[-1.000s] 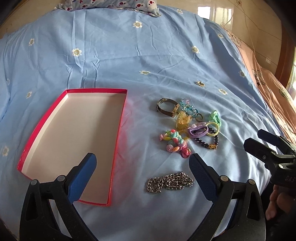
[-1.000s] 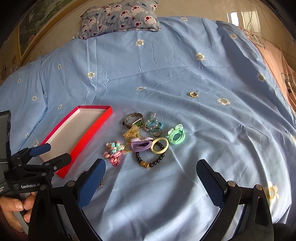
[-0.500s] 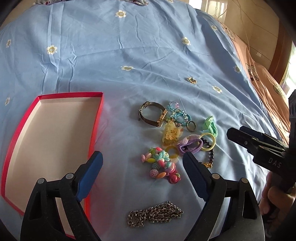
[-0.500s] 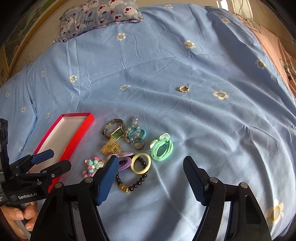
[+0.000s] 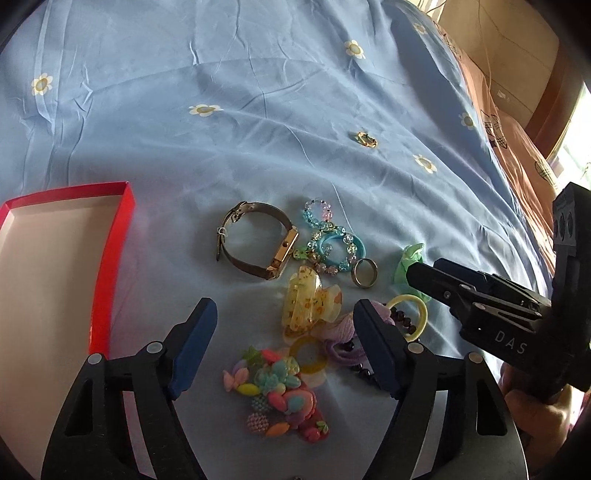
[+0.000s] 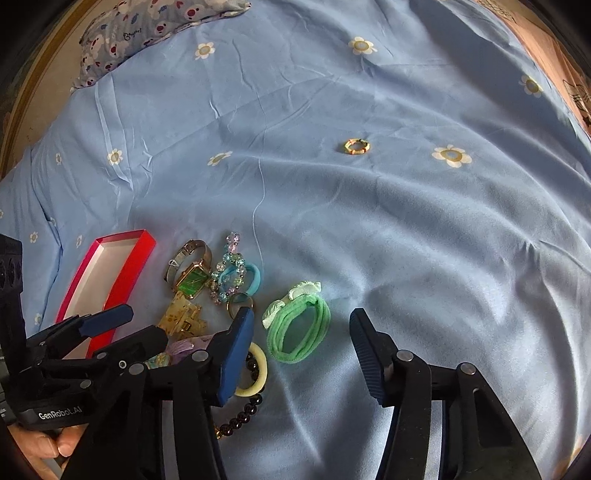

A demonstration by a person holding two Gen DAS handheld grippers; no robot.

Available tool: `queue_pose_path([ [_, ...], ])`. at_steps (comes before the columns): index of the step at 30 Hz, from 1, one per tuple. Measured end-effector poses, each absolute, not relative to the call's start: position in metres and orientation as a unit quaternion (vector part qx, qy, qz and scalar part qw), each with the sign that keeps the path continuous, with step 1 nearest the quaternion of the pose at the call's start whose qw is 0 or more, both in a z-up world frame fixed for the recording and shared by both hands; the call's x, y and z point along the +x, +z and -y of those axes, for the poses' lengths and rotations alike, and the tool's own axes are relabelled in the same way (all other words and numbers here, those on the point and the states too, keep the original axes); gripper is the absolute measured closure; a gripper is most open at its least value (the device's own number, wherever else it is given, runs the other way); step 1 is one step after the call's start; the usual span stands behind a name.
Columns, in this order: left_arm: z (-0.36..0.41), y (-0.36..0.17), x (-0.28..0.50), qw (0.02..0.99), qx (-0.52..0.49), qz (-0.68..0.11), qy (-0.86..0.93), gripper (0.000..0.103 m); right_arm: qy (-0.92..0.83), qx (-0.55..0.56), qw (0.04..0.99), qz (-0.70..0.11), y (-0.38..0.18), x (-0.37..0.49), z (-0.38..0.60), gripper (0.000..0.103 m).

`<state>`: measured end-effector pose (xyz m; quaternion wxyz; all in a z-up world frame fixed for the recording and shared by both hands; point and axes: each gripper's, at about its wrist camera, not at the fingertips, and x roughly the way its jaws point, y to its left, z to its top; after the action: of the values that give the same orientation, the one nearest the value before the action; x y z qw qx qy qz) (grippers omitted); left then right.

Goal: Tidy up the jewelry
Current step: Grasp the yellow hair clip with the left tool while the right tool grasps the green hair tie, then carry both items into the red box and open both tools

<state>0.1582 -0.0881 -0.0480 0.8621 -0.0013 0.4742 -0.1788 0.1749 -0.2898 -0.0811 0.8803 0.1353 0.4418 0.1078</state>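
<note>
A pile of jewelry lies on the blue bedsheet: a watch (image 5: 258, 240), a yellow hair claw (image 5: 310, 302), a colourful charm bracelet (image 5: 280, 398), blue bead bracelets (image 5: 332, 240), a metal ring (image 5: 365, 272) and a purple scrunchie (image 5: 340, 332). My left gripper (image 5: 285, 321) hovers over the claw and charm bracelet, its jaws closing, pads touching nothing. The green hair tie (image 6: 299, 332) lies between the closing jaws of my right gripper (image 6: 301, 321), clear of both pads. The red box (image 5: 110, 266) stands empty at the left.
A small gold ring (image 6: 357, 146) lies alone farther up the sheet. A patterned pillow (image 6: 155, 26) sits at the bed's head. An orange blanket (image 5: 517, 147) runs along the right side. A yellow hair ring (image 6: 255, 369) and black beads (image 6: 236, 421) lie beside the right gripper's left finger.
Both grippers have moved forward and down onto the pile, and both pairs of jaws have narrowed. The silver chain has slipped out of the left wrist view.
</note>
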Motion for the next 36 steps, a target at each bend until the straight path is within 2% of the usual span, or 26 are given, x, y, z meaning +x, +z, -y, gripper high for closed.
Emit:
queue_pose_path([
  [2, 0.093, -0.054, 0.164, 0.857, 0.001, -0.481, -0.182, 0.036, 0.107, 0.134, 0.879, -0.445, -0.084, 0.178, 0.289, 0.053],
  [6, 0.095, -0.063, 0.17, 0.847, -0.006, -0.495, -0.194, 0.061, 0.108, 0.132, 0.877, -0.449, -0.088, 0.183, 0.288, 0.059],
  [8, 0.096, -0.065, 0.171, 0.845, -0.009, -0.497, -0.199, 0.073, 0.109, 0.129, 0.877, -0.449, -0.088, 0.184, 0.288, 0.07],
  [9, 0.095, -0.065, 0.17, 0.844, -0.011, -0.497, -0.2, 0.075, 0.11, 0.129, 0.878, -0.448, -0.088, 0.184, 0.288, 0.073],
  [11, 0.092, -0.061, 0.167, 0.848, -0.012, -0.489, -0.205, 0.075, 0.114, 0.13, 0.878, -0.446, -0.087, 0.183, 0.289, 0.086],
  [14, 0.09, -0.053, 0.163, 0.853, -0.013, -0.478, -0.211, 0.075, 0.116, 0.129, 0.882, -0.438, -0.082, 0.18, 0.287, 0.092],
  [23, 0.06, -0.027, 0.147, 0.865, -0.034, -0.455, -0.208, 0.075, 0.146, 0.128, 0.889, -0.414, -0.054, 0.168, 0.269, 0.093],
  [36, -0.033, -0.014, 0.135, 0.887, -0.075, -0.437, -0.131, 0.075, 0.218, 0.103, 0.881, -0.406, -0.032, 0.165, 0.193, 0.093],
])
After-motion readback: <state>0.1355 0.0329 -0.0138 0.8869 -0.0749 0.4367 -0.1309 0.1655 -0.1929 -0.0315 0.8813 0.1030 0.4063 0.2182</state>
